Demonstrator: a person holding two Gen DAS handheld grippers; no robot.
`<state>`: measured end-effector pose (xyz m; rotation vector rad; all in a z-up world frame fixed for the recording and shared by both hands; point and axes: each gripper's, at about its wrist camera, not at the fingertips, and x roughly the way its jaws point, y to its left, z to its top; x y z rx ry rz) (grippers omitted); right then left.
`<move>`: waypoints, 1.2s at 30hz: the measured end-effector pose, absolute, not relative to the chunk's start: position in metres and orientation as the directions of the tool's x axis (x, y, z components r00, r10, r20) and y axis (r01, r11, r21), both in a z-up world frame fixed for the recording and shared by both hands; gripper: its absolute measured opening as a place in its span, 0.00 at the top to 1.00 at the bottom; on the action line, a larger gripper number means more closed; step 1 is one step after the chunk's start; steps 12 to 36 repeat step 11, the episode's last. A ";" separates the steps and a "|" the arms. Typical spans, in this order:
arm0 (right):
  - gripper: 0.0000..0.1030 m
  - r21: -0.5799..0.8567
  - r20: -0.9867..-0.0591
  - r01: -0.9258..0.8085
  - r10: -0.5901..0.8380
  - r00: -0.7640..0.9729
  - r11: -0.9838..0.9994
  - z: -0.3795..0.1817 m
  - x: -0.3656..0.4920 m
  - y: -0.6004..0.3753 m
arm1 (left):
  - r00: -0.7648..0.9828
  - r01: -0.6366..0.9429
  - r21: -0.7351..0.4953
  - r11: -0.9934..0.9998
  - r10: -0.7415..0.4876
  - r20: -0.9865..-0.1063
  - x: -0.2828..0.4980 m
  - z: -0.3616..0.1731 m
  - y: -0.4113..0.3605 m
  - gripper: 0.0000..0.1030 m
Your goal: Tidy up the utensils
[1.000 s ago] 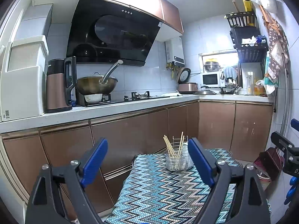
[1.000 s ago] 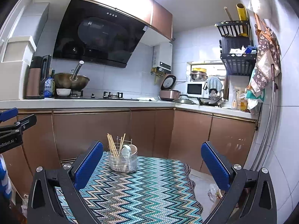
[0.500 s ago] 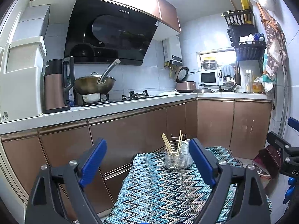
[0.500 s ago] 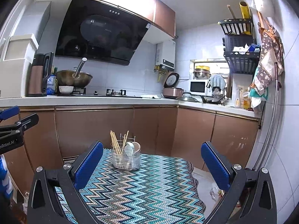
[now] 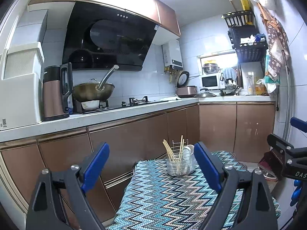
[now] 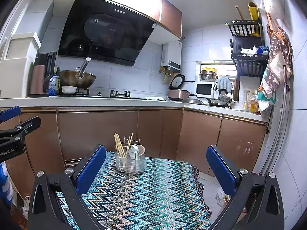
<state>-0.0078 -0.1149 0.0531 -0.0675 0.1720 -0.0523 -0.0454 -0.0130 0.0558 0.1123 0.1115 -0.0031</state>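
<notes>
Utensil holder point(image 6: 130, 161): a wire-and-clear caddy standing upright at the far end of the surface point(image 6: 153, 195), which wears a zigzag cloth.
Chopsticks point(image 6: 120, 144): wooden sticks upright in the left part of the caddy, tips fanning out above the rim.
Spoons point(image 6: 134, 150): pale spoons standing in the right part, beside the chopsticks.
Loose utensils: none visible on the cloth in either view; everything to sort seems to be in the caddy already.
Left gripper point(image 5: 151, 167): held above the near left of the surface, jaws wide apart, nothing between them; the caddy shows just inside its right finger.
Right gripper point(image 6: 156, 169): held above the near edge, jaws wide apart and holding nothing; the caddy sits far ahead, toward its left finger.
Step in hand: both tools hang back from the caddy, well apart from it. This fits either an approach to utensils that are yet to be sorted, or a pull-back once they stand sorted; the views do not settle which.
Next move: cannot be named with confidence. Any reach into the caddy would call for a narrow, top-down entry, since the sticks stand close together and the wire rim crowds them.
Background: counter point(image 6: 96, 101) with wok and kettle, well beyond.
</notes>
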 end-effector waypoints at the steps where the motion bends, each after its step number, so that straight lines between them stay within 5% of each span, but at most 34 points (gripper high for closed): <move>1: 0.00 -0.073 -0.169 0.046 -0.058 0.984 0.996 0.053 -0.008 -0.114 | 0.994 0.009 0.111 0.994 0.004 -0.112 -0.045 0.056 -0.013 0.13; 36: 0.00 -0.075 -0.169 0.046 -0.058 0.984 0.996 0.052 -0.008 -0.114 | 0.991 0.011 0.097 0.995 0.002 -0.131 -0.043 0.055 -0.013 0.13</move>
